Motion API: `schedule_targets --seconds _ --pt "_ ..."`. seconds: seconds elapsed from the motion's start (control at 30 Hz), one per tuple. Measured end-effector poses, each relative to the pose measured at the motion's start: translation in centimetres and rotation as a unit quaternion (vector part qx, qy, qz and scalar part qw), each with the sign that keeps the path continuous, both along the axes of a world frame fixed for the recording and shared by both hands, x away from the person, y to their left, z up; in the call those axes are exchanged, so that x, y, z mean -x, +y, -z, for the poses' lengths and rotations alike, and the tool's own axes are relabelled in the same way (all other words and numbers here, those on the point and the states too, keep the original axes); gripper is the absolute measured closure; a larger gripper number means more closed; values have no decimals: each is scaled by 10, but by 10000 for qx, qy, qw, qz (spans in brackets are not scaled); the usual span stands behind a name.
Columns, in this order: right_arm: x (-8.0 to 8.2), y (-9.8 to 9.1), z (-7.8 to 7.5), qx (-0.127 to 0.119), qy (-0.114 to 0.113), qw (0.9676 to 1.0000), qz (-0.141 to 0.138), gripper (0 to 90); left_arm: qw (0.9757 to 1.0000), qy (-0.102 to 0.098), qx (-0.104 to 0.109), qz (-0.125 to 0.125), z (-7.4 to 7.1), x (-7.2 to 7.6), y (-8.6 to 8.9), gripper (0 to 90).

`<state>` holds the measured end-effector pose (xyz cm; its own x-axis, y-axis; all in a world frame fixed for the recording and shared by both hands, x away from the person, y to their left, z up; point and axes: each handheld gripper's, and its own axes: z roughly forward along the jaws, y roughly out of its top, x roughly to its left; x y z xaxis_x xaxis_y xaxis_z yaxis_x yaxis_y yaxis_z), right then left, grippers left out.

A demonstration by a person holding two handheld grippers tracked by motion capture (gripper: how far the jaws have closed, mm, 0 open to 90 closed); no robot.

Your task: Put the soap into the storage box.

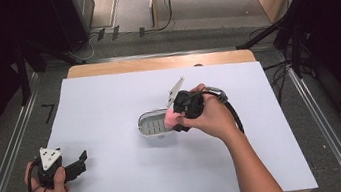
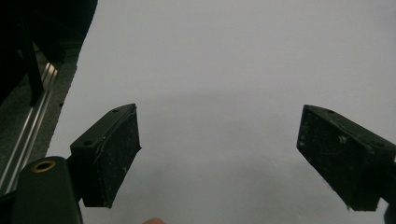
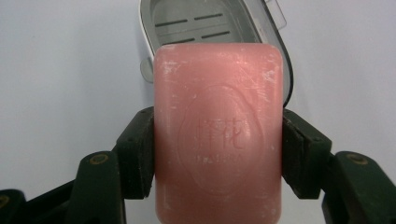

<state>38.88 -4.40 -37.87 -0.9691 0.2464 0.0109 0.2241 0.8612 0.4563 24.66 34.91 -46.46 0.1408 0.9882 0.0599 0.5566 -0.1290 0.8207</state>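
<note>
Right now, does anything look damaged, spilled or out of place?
Nothing is spilled or askew. The pink rectangular soap bar held in the right gripper has white scuffs near its top corners. It sits over the open white plastic soap dish. The left gripper is open above bare paper.

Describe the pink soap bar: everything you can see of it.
The soap bar is a pink, rounded-corner rectangular block with a matte, slightly scuffed surface carrying whitish marks. Its face bears an embossed oval with characters and a line of small lettering. The right gripper clamps it by its two long sides. It is held at the open soap dish, a white-rimmed tray with a slotted grey insert; whether it touches the dish cannot be told.
</note>
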Motion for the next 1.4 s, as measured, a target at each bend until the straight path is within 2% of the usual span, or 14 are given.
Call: schedule_targets --seconds 0.23,0.33,0.47,0.63,0.97,1.33,1.4 --pt "-8 13 2 19 -76 9995 -291 391 10000 13 -16 2 0 0 0 140" --pt "-9 16 3 50 -72 9995 -314 391 10000 15 -16 12 0 0 0 140" --pt "-12 25 4 16 -182 9985 -513 391 10000 15 -12 10 0 0 0 140" --pt "-15 34 8 110 -157 9971 -738 391 10000 4 -7 9 0 0 0 140" --pt "-18 43 8 121 -294 9950 -950 390 10000 6 3 21 0 0 0 140" --pt "-23 50 12 120 -238 9936 -1096 390 10000 33 18 18 0 -1 0 140" --pt "-24 51 13 189 -274 9931 -1125 390 10000 25 24 18 0 -1 0 140"
